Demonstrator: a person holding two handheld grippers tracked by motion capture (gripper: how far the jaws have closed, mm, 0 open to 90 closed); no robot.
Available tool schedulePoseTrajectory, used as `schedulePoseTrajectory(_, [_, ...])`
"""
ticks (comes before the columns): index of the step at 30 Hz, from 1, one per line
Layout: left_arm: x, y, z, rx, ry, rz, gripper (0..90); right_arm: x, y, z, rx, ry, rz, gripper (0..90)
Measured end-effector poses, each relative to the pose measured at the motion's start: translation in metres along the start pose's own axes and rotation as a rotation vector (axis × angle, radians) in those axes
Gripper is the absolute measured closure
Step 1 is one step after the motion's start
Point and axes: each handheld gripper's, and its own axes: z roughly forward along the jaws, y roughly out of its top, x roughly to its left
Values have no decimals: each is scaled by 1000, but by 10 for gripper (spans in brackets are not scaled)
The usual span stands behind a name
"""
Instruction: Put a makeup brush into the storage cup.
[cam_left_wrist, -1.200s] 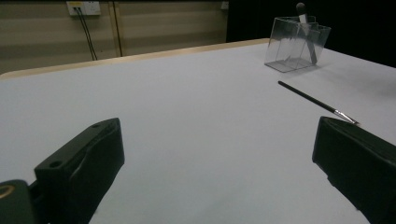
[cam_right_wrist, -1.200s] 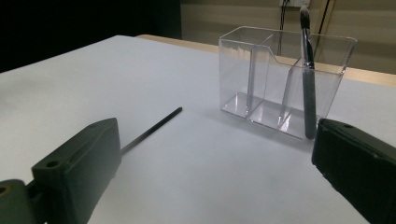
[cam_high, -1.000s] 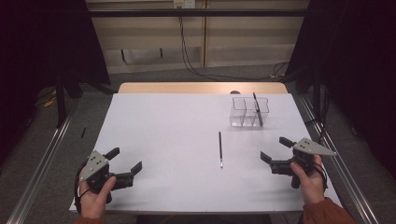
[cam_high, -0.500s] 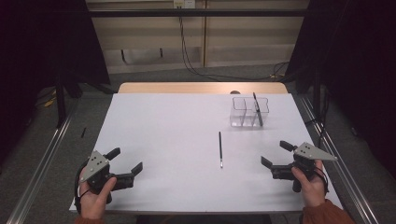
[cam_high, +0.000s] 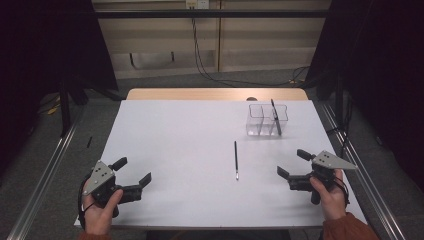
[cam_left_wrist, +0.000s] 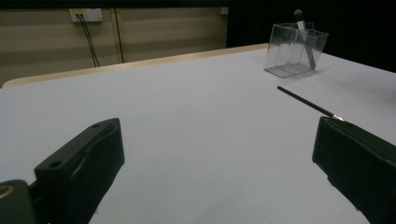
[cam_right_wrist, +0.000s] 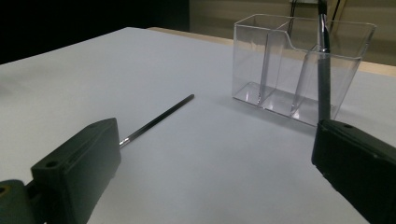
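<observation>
A thin black brush (cam_high: 235, 159) is seen lying flat on the white table (cam_high: 180, 140), about midway between the two grippers and well apart from both. Its metal tip is turned toward the person. Behind it, to the right, a clear plastic holder (cam_high: 266, 119) with compartments is placed; a dark pen (cam_high: 275, 116) is leaned inside its right compartment, tilted.

The left gripper (cam_high: 131, 175) is held low at the near left corner of the table, its jaws spread wide, with nothing between them. The right gripper (cam_high: 291, 165) is held at the near right side, also released, with nothing between its jaws, and is pointed toward the brush.

No brand, label or writing can be read on the brush, the holder or the grippers.
</observation>
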Motion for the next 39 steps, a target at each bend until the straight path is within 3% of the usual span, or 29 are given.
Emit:
schedulePoseTrajectory(9, [-1, 0, 4, 19, -5, 12, 22, 2, 7, 17, 18, 23, -9, 9])
schedulePoseTrajectory(18, [-2, 0, 4, 18, -8, 15, 22, 14, 15, 41, 43, 49, -45, 9])
schedulePoseTrajectory(22, [-2, 0, 4, 18, -8, 15, 22, 16, 18, 54, 48, 67, -32, 11])
schedulePoseTrajectory(27, [-1, 0, 5, 18, -15, 13, 22, 17, 22, 62, 34, 69, -22, 19])
schedulePoseTrajectory(31, [-1, 0, 4, 16, -10, 18, 22, 22, 29, 68, 14, 88, -48, 12])
schedulePoseTrajectory(39, [-1, 0, 4, 17, -11, 22, 22, 32, 37, 87, 18, 119, -54, 10])
